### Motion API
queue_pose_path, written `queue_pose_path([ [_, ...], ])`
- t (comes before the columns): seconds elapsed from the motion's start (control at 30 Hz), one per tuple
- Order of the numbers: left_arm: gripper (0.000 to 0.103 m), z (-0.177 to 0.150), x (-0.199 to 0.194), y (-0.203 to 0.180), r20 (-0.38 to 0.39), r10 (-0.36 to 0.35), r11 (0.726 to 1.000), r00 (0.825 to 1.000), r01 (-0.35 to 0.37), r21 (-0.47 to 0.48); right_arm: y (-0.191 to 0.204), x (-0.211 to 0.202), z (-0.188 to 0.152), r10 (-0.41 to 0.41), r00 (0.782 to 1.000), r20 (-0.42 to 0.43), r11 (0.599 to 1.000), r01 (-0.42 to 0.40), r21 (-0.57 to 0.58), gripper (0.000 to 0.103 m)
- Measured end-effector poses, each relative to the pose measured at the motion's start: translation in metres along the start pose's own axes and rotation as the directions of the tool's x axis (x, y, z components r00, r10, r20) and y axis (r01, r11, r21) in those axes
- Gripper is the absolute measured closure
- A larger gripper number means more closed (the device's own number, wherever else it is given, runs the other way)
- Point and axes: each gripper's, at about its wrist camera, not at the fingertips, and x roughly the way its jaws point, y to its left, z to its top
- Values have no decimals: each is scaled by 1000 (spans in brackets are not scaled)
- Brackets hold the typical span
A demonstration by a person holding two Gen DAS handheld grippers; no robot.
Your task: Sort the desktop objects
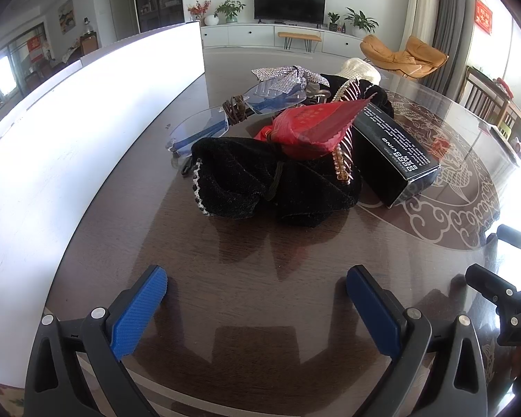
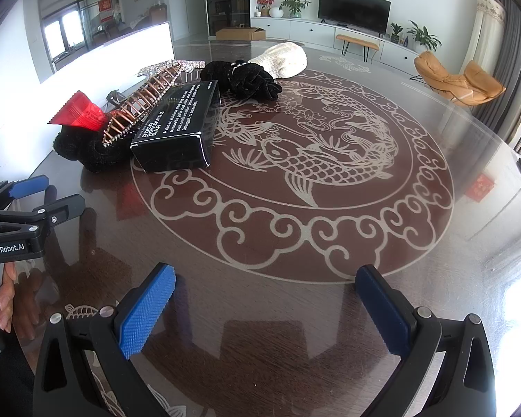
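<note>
While both grippers hover with fingers apart and empty, the left gripper [image 1: 257, 307] faces a heap at 12 o'clock on the bench [image 1: 246, 278]. A black box [image 1: 396, 153] lies there, long axis running from 11 toward 5. Black cloth [image 1: 260, 180] carries a red packet [image 1: 312, 128] and comb [image 1: 344, 153]. Right gripper [image 2: 265, 309] sits over bare bench.

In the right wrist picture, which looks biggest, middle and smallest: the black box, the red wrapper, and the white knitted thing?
1. black box, clearly the largest.
2. white knitted thing.
3. red wrapper.

The last two look close in size, and the knitted thing lies farther from the camera, so their order is unsure.
</note>
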Motion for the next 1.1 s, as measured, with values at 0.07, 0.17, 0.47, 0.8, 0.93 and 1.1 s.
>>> queue_pose_path([
  [0.07,0,0,0,0,0,0,1000,1000,0,-1,0,0,0,0,1000,0,1000,0,0,0],
  [0.17,0,0,0,0,0,0,1000,1000,0,0,0,0,0,1,1000,0,1000,-1,1,0],
  [0.47,0,3,1,0,-12,20,999,1000,-21,-29,0,0,0,0,1000,0,1000,0,0,0],
  [0.8,0,2,-1,3,-18,32,999,999,-33,-42,1,-1,0,0,1000,0,1000,0,0,0],
  [0.93,0,6,-2,0,-68,18,999,998,-21,-40,1,-1,0,0,1000,0,1000,0,1,0],
  [1.1,0,8,-1,-13,-102,-10,1000,995,11,7,1,-1,0,0,1000,0,1000,0,1,0],
])
